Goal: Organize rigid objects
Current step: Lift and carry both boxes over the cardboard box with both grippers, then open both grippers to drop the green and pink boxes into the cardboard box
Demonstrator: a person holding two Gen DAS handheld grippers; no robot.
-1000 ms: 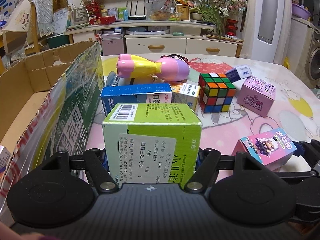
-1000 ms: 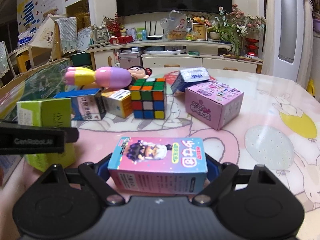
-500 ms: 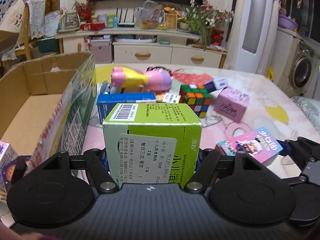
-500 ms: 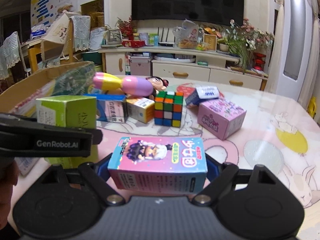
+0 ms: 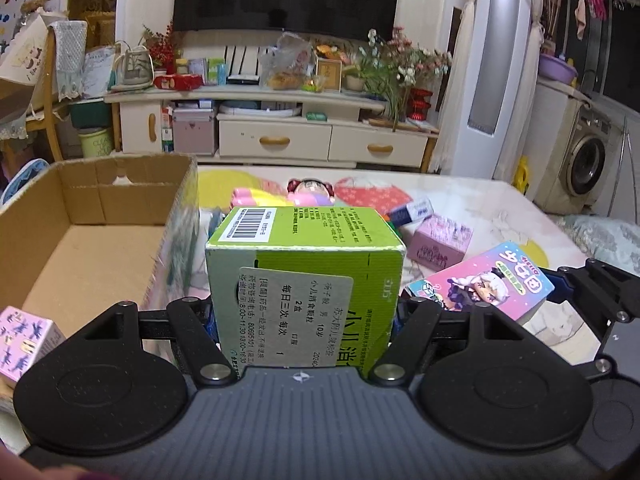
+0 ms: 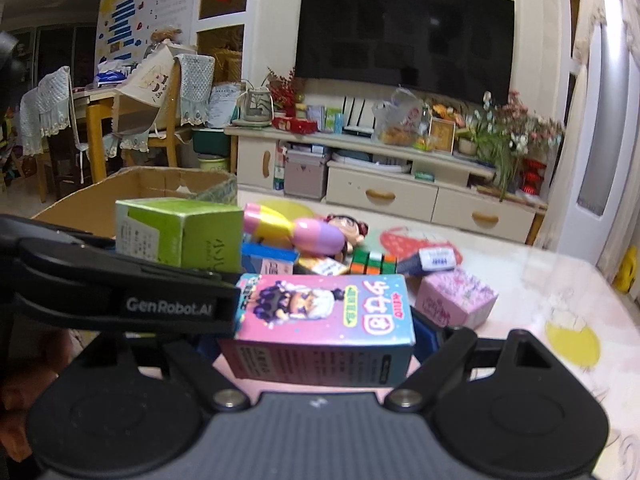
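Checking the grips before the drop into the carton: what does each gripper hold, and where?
Left gripper clamps the green box by its two side faces. Right gripper clamps the pink box by its short ends.

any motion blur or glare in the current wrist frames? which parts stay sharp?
Left wrist: green medicine box in the left gripper is sharp; the cardboard box's printed side wall is smeared. Right wrist: pink cartoon box in the right gripper is fairly sharp, background soft; strong barrel distortion, no glare.

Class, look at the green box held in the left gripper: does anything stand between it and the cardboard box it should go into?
Only the cardboard box's near side wall, left of the green box; nothing else visible.
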